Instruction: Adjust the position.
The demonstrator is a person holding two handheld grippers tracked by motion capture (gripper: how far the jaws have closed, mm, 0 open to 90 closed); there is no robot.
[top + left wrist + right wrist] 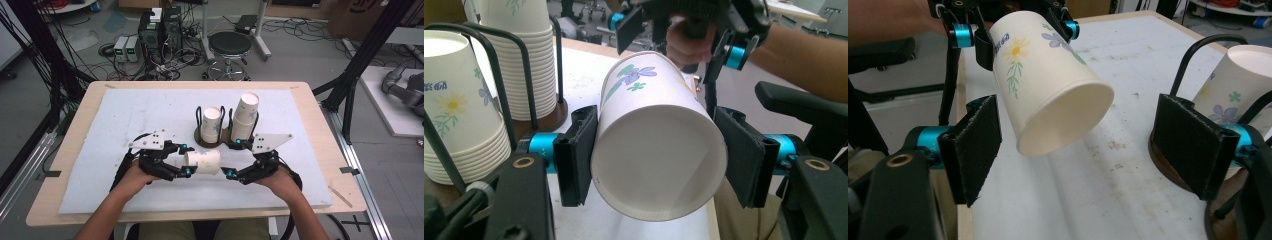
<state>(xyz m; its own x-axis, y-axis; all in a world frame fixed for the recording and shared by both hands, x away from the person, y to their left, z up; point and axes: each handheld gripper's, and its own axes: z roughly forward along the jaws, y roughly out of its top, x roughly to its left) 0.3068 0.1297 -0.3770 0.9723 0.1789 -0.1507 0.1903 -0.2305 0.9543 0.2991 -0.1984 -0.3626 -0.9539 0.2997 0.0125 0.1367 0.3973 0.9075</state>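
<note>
While my left gripper point(186, 160) clamps the paper cup point(202, 162) on its side, both pads press against the cup wall near the base, as the left gripper view confirms. The cup lies level above the white foam mat point(125, 115), just in front of the wire cup holder point(220, 131), with its open mouth facing my right gripper point(233, 158). That gripper stands wide apart; its jaws flank the cup mouth without touching it. The cup carries a printed pattern: a yellow daisy, purple flowers and green leaves. A short line of blue lettering sits beside the daisy, but it is too small to read. The holder, on its round brown base, keeps two stacks of matching cups: a shorter stack point(212, 125) on the left and a taller stack point(244, 116) on the right. The same blue lettering shows on the shorter stack in the left gripper view, again unreadable.
</note>
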